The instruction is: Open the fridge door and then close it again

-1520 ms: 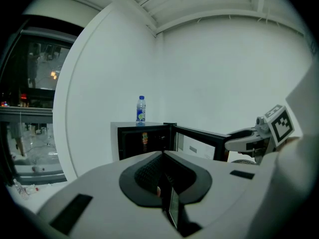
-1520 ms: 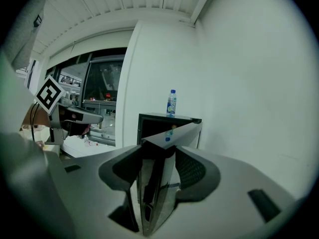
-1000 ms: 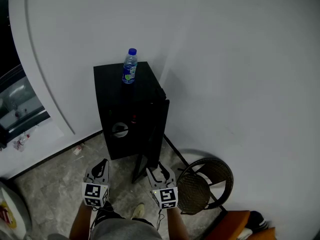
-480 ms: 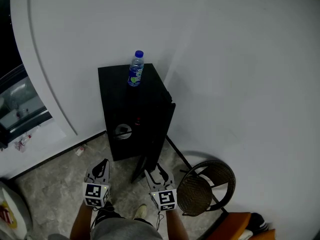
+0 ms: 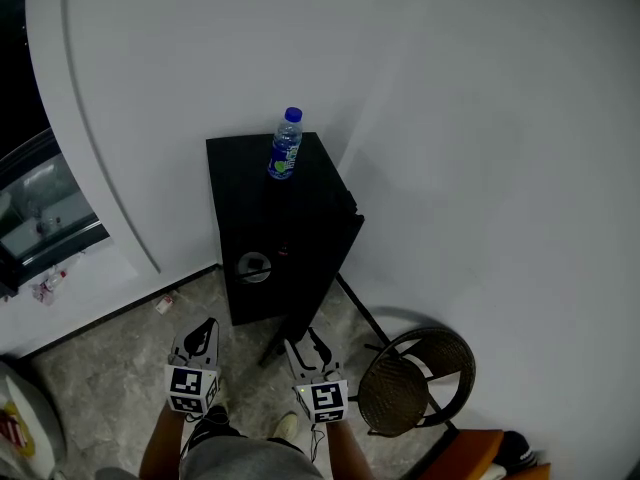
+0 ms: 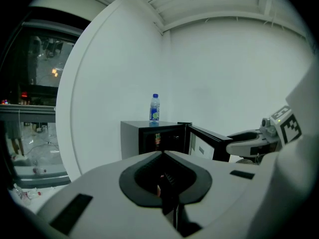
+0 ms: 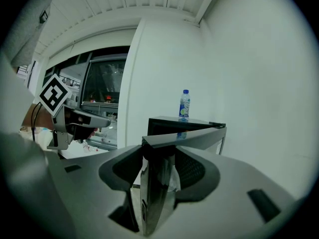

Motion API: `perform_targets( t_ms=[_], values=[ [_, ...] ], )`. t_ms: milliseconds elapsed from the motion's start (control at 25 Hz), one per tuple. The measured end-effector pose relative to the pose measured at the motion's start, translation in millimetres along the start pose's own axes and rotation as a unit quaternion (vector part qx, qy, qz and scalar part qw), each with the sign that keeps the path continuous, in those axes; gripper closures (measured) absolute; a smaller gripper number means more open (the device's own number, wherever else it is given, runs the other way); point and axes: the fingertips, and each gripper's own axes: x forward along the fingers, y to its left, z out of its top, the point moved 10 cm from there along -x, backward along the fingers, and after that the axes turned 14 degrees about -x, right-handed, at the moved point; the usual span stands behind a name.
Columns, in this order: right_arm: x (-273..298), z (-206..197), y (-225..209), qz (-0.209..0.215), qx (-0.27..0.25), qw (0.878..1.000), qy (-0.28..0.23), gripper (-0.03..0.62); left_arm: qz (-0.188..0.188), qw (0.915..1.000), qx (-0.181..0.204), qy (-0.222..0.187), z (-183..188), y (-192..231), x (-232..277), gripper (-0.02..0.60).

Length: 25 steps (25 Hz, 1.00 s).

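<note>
A small black fridge (image 5: 250, 208) is seen standing on the floor against a white wall, with a water bottle (image 5: 285, 146) upright on its top. The fridge door (image 5: 322, 273) is hinged at the right and stands swung well out toward the person, so that the dark interior is exposed in the left gripper view.

The free edge of the door is taken between the jaws of the right gripper (image 5: 303, 346). In the right gripper view the slab is seen standing upright in the gap, and the jaws, which have just been closing a little, are judged to be clamped on it. The left gripper (image 5: 200, 338) is held beside it, well apart from the fridge, its jaws together with nothing between them. A round wicker chair (image 5: 440, 353) stands just beside the right gripper, near the path of the door.

The opening half of the task is judged to be in hand and nearly done. What is called for next is a reversal: the door is to be carried back along its arc, with the grip kept on the edge until the door meets the cabinet, and the jaws are then to be parted. Care is needed that the bottle is not shaken off.
</note>
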Motion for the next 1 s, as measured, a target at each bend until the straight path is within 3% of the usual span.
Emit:
perform_targets(
  t_ms=[1000],
  values=[
    [68.1, 26.4, 28.7, -0.010, 0.011, 1.000, 0.005, 0.381, -0.006, 1.0000, 0.003, -0.004, 28.1, 56.8, 34.3, 0.569]
  ],
)
